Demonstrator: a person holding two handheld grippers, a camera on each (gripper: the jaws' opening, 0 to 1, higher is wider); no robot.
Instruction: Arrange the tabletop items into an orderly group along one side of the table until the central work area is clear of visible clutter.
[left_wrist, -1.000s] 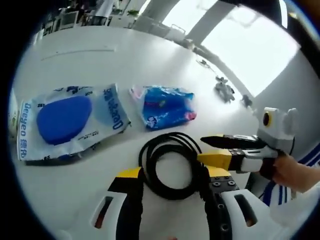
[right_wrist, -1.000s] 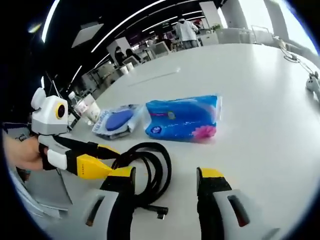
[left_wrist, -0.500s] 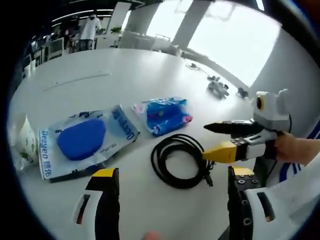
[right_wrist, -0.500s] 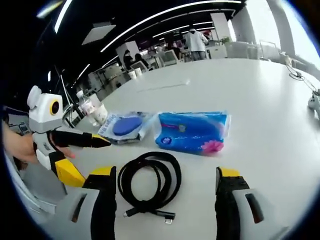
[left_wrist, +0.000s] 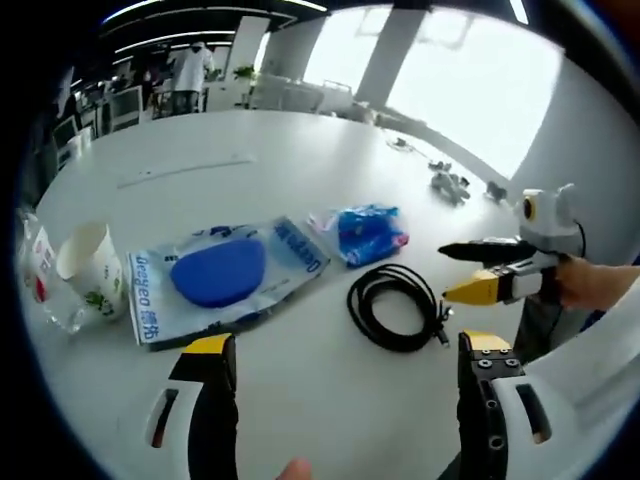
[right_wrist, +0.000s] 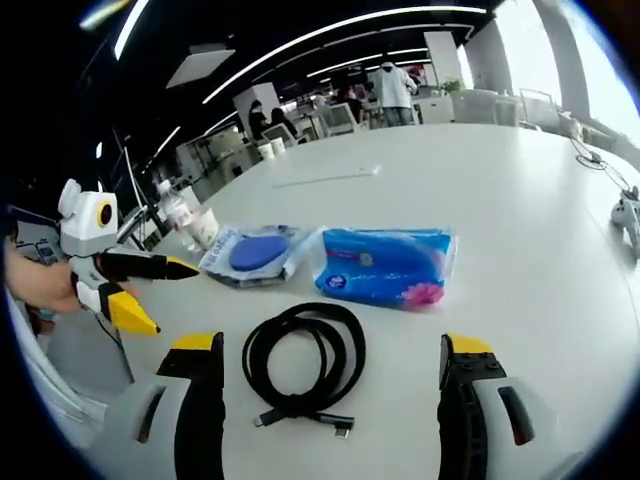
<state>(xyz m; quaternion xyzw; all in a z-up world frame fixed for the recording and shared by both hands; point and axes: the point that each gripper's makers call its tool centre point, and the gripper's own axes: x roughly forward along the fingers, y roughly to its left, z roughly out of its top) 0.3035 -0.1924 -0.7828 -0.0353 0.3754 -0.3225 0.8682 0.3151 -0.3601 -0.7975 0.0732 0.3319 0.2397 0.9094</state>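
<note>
So the white table (left_wrist: 300, 160) is the big thing here, and the stuff on it already sits in a rough row, which looks like the whole point: get everything lined up off the middle. Using the coiled black cable (right_wrist: 303, 360) as the landmark: the clear pouch (left_wrist: 225, 277) with the blue pad inside lies just beside it on the left gripper's side, the blue tissue pack (right_wrist: 385, 267) is right behind it, near but not touching. Past the pouch, well away from the cable, there's a paper cup (left_wrist: 92, 268) with a bottle (left_wrist: 35, 265) next to it. Both grippers hang off to either side of the cable, left gripper (right_wrist: 150, 290) and right gripper (left_wrist: 465, 272), jaws spread wide, nothing in them. My guess is the cable has been set down and the cup end gets tidied next.
</note>
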